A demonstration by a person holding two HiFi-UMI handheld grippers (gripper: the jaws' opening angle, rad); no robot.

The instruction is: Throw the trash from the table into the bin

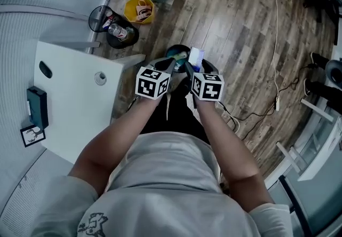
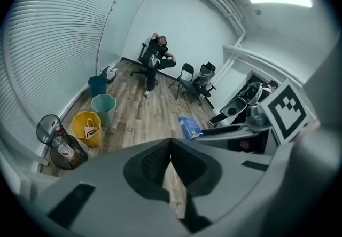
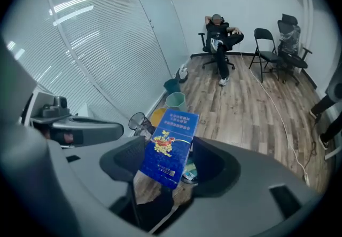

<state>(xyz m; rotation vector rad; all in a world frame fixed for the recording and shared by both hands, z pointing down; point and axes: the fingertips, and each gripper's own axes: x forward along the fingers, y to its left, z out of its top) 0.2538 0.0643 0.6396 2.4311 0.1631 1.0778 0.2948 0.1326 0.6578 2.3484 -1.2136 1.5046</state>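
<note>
On the left, a white table (image 1: pixel 80 108) carries a dark case (image 1: pixel 38 107). The left gripper (image 2: pixel 170 148) has its fingers pressed together at the tips, with nothing between them. Just to its right, the right gripper (image 3: pixel 169 162) is clamped on a blue box (image 3: pixel 172 142). The box's lower part sits between the pads, and its upper part stands out past the fingertips, slightly tilted. It is a flat, deep blue carton with a gold-and-red pattern and pale lettering. Both grippers are above the black bin (image 1: pixel 172 49) on the wooden floor.
</note>
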